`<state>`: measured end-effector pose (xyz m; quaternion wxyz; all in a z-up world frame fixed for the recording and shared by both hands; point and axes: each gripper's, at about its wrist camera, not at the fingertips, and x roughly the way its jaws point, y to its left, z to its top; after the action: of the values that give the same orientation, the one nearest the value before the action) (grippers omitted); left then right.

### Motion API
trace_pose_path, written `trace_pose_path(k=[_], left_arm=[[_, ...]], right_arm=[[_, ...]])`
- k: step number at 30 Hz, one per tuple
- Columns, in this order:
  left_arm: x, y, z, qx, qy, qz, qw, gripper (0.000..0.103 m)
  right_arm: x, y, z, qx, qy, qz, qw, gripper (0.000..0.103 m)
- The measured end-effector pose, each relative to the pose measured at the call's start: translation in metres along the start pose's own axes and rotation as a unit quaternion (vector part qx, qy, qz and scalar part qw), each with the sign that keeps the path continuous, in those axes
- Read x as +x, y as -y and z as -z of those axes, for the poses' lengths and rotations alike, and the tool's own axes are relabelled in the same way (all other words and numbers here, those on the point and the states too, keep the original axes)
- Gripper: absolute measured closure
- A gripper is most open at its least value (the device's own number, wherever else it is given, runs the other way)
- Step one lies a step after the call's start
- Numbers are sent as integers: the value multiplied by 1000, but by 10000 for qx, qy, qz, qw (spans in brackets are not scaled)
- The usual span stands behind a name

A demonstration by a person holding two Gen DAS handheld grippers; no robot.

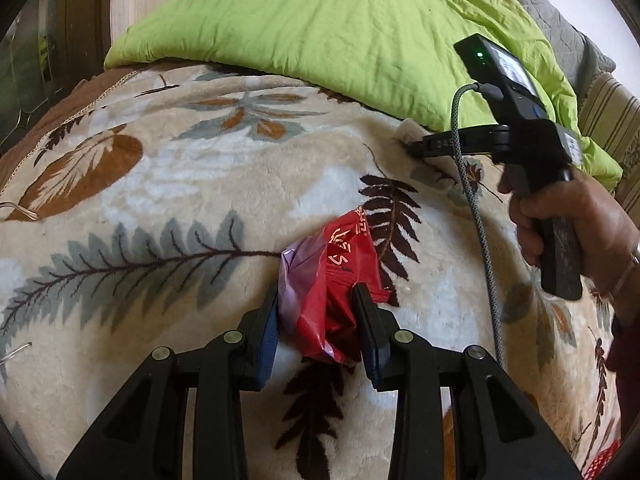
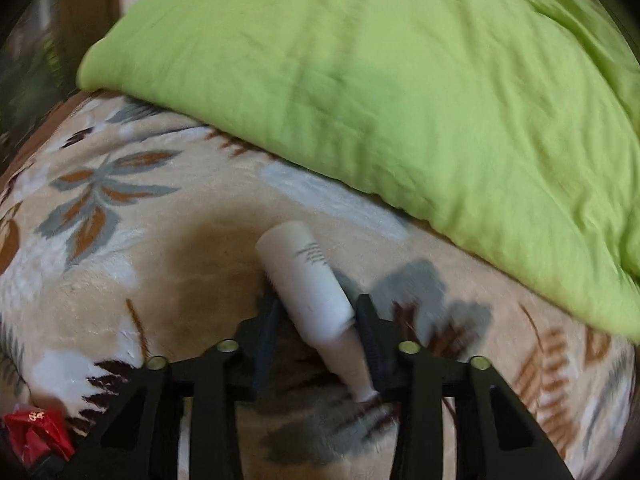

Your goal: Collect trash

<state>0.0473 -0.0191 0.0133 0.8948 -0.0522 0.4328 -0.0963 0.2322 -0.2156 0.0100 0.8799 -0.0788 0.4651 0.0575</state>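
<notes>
On a bed's leaf-patterned blanket (image 1: 168,184), the left hand-held gripper (image 1: 318,304) clamps a crumpled red wrapper (image 1: 332,280), while the right hand-held gripper (image 2: 316,308) grips a white bottle (image 2: 308,280) near the green duvet (image 2: 400,88).

Soft daylight, right view blurred (fisheye-warped edges)

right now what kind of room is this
Most likely a bedroom, on a bed: a plush leaf-print blanket covers the surface, with a rumpled green quilt at its far edge. The left gripper pinches a red wrapper; the right gripper a white bottle.
</notes>
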Motion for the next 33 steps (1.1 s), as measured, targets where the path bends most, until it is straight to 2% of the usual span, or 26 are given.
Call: trace_pose_path(k=[3, 6, 10, 15, 18, 20, 23, 25, 30, 33], left_arm=[[0, 1, 0, 11, 10, -26, 10000, 69], [-2, -1, -1, -38, 26, 6, 10000, 69], [-7, 0, -1, 12, 116, 18, 9999, 69], [-23, 12, 3, 286, 409, -7, 9988, 69], [-33, 19, 7, 458, 594, -40, 9972, 69], [-43, 24, 11, 593, 762, -96, 9953, 69], [-58, 29, 18, 729, 990, -133, 9923, 69], [-69, 32, 22, 788, 1120, -163, 9904, 69], [-100, 37, 39, 1034, 1421, -228, 9842, 69], [-116, 34, 58, 1129, 1415, -243, 9832, 69]], right_arm=[[-18, 4, 19, 333, 10, 90, 9994, 64], [-48, 10, 48, 916, 94, -211, 9955, 64], [-99, 7, 97, 1832, 198, -685, 9805, 64], [-155, -18, 163, 2582, 513, -805, 9614, 64], [-179, -34, 195, 2544, 1040, -732, 9587, 64], [-184, -46, 201, 2370, 1110, -492, 9639, 64], [-196, -45, 207, 2413, 1323, -547, 9598, 64], [-201, -46, 214, 2416, 1370, -467, 9595, 64], [-220, -51, 241, 2570, 1416, -615, 9540, 64], [-230, -57, 257, 2526, 1453, -622, 9546, 64]])
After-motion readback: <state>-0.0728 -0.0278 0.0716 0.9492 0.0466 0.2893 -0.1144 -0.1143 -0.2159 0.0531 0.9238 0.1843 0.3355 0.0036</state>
